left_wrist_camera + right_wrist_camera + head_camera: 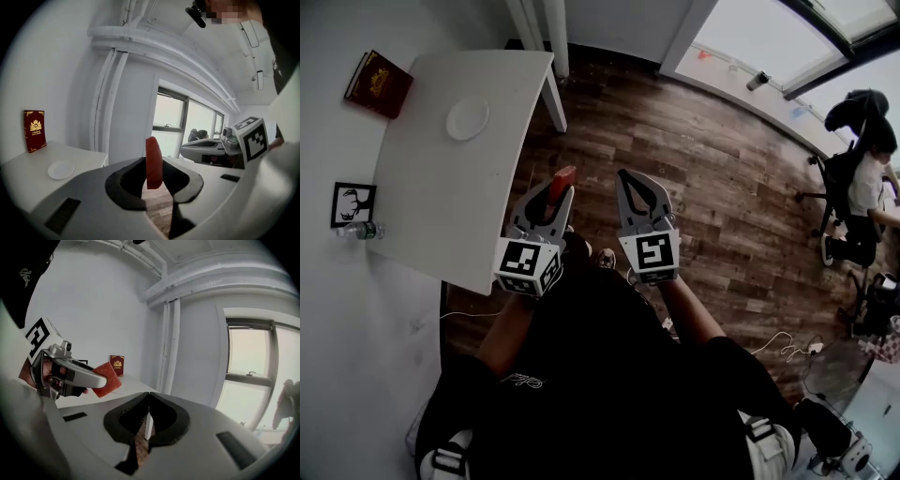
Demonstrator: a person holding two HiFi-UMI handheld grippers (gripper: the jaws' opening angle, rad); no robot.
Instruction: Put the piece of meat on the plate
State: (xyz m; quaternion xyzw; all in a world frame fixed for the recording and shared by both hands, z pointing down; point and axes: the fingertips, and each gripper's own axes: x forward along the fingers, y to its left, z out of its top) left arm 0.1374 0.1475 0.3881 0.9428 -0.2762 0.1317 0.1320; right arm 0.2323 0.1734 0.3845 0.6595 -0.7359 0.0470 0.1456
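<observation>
The left gripper (560, 193) was clamped on the piece of meat (563, 175), a thin red slab standing on edge between the two pads with its upper part rising clear above them. Gripping it across the flat faces probably gave the pads the broadest contact and left the lower edge free to meet a surface first. The left gripper view showed the same hold, the slab upright between the dark pads with wooden floor (694, 150) below, so the meat was in the air over the floor, not over the table (431, 206). The plate (467, 119) lay empty on the far part of the white table, well apart from the meat and off to the left, with a red book (379, 83) standing against the wall beyond it. That placing meant the carry had some way to go, and the low forward tilt of the gripper suited travel more than setting down. The right gripper (625, 178) was clenched shut on nothing, its tips meeting and only a white table leg showing past them, and it was held just beside the left one at much the same height. It seemed to be there as a spare, kept closed and out of the way since one gripper was enough for so small a load. A small framed picture (352, 203) and a bottle (358, 230) sat at the near left edge, away from any likely path to the plate.
</observation>
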